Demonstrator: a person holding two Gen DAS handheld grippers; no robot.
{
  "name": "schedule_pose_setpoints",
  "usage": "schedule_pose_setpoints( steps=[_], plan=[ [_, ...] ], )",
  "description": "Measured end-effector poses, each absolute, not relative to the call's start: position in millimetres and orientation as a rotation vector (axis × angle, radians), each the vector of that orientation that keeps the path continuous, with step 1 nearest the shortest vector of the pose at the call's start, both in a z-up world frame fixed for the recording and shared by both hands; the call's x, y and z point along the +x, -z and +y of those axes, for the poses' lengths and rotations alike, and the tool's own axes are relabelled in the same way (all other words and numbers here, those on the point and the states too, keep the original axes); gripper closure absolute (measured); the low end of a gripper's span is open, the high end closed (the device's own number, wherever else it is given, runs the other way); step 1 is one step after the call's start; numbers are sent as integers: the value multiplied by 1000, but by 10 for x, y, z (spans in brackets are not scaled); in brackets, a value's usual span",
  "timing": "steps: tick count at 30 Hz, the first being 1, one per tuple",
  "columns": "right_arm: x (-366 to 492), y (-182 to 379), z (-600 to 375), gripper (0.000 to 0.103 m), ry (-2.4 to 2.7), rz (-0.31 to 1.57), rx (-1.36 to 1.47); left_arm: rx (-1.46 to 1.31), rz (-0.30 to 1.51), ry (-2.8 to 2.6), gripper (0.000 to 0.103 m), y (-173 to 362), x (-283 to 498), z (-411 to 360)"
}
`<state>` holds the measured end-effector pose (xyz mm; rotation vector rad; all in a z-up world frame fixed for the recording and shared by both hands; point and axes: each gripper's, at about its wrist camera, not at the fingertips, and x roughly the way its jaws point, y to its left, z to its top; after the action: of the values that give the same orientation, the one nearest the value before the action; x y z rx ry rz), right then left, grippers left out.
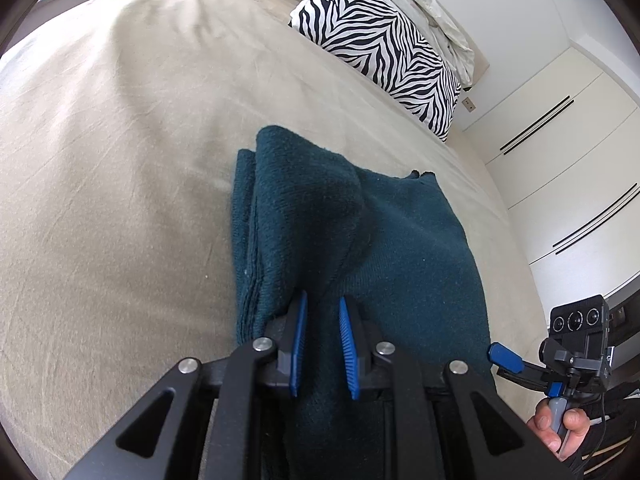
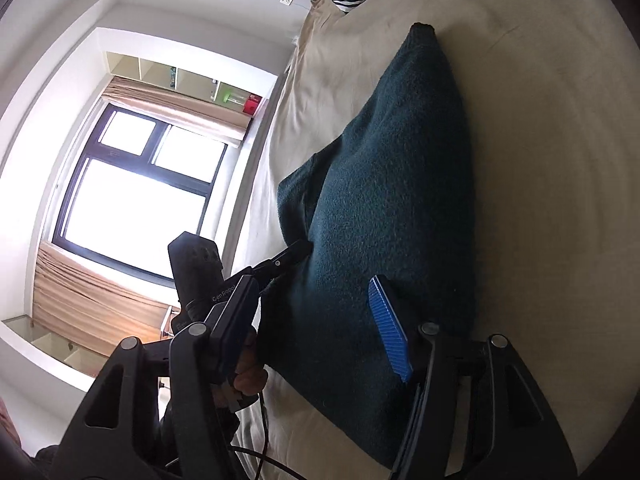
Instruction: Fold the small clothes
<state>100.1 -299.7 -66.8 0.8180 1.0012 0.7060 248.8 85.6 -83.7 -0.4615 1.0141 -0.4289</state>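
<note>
the left gripper pinches a raised fold of the dark teal cloth on the beige bed cover; the right gripper stands half wide, holding nothing; the thick, fuzzy knit could slip out and the soft layers may unfold.

A home bedroom: a bed under beige cover (zebra-striped pillow at its head), wardrobe doors, curtained window.

beige bedsheet | zebra pillow – at head | window – bright
</note>
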Motion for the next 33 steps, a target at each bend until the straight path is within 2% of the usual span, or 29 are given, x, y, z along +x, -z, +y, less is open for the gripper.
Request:
schedule_pose_setpoints(
  steps=[2, 3, 5, 7, 9, 16, 19, 20, 22, 23, 26, 28, 31, 33],
  plan=[
    [901, 601, -3165, 44, -646, 969, 803, -486, 1005, 428, 84, 806, 2467, 886],
    [895, 572, -3233, 38, -604, 963, 798, -512, 1008, 428, 83, 783, 2458, 921],
    [985, 609, -3352, 34, -534, 974, 799, -548, 1008, 427, 72, 667, 2409, 1001],
    [1042, 612, -3399, 34, -510, 987, 799, -522, 954, 407, 40, 473, 2308, 1079],
    [1122, 635, -3360, 34, -506, 1018, 772, -474, 927, 379, 31, 341, 2253, 1141],
    [1482, 898, -3035, 33, -513, 1164, 777, -496, 1121, 398, 33, 698, 2391, 1201],
    [1561, 1026, -2905, 31, -492, 1205, 735, -476, 1151, 438, 34, 773, 2402, 1058],
    [1564, 1045, -2899, 32, -488, 1207, 745, -475, 1157, 440, 37, 777, 2417, 1024],
    [1590, 1027, -2860, 31, -477, 1210, 732, -501, 1191, 451, 53, 828, 2463, 981],
    [1600, 1012, -2824, 32, -474, 1216, 706, -504, 1204, 444, 53, 859, 2483, 974],
    [1637, 965, -2673, 36, -454, 1229, 596, -535, 1227, 452, 61, 930, 2540, 969],
    [1650, 941, -2618, 46, -431, 1232, 561, -579, 1229, 457, 69, 965, 2555, 1000],
    [1662, 840, -2568, 59, -428, 1202, 524, -546, 1215, 447, 73, 921, 2523, 952],
    [1625, 758, -2560, 62, -430, 1171, 495, -517, 1206, 434, 75, 854, 2516, 901]
  ],
)
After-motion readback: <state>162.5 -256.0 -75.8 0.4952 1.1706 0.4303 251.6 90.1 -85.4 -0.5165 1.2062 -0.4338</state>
